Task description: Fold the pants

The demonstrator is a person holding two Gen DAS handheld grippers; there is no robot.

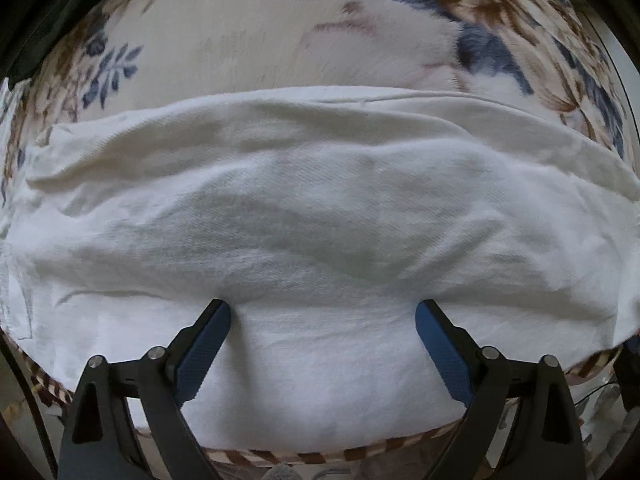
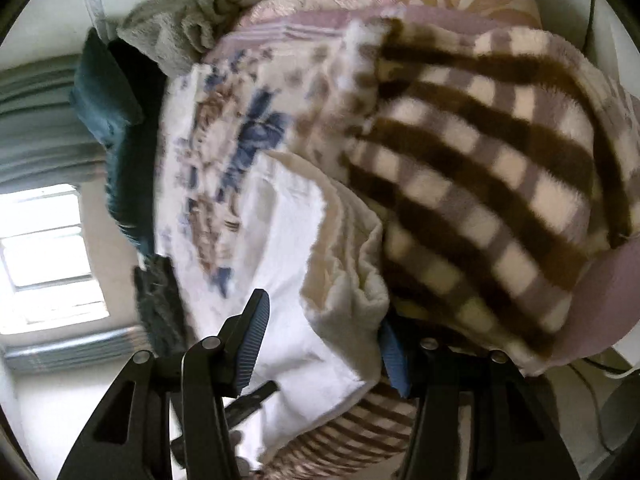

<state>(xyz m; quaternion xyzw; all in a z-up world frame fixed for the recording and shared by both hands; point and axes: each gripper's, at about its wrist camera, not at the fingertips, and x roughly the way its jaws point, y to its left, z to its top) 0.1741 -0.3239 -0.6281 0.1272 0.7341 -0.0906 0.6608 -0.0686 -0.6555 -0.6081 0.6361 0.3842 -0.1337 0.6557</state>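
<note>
The white pants [image 1: 320, 216] lie folded in a wide band across a floral bedspread [image 1: 248, 36]. My left gripper [image 1: 323, 308] is open, its blue-padded fingers [image 1: 208, 340] resting on the near part of the pants with cloth between them. In the right wrist view the white pants [image 2: 288, 320] run between the fingers of my right gripper [image 2: 320, 320], which is open. A folded edge of the cloth stands up and hides part of the right finger [image 2: 394, 364]. This view is blurred.
A brown and cream checked blanket [image 2: 480, 168] is piled at the right. A grey towel [image 2: 176, 36] and a dark teal cloth [image 2: 108, 120] lie at the far side. A bright window [image 2: 44, 256] is at left. The bed's striped edge [image 1: 312, 456] is just below my left gripper.
</note>
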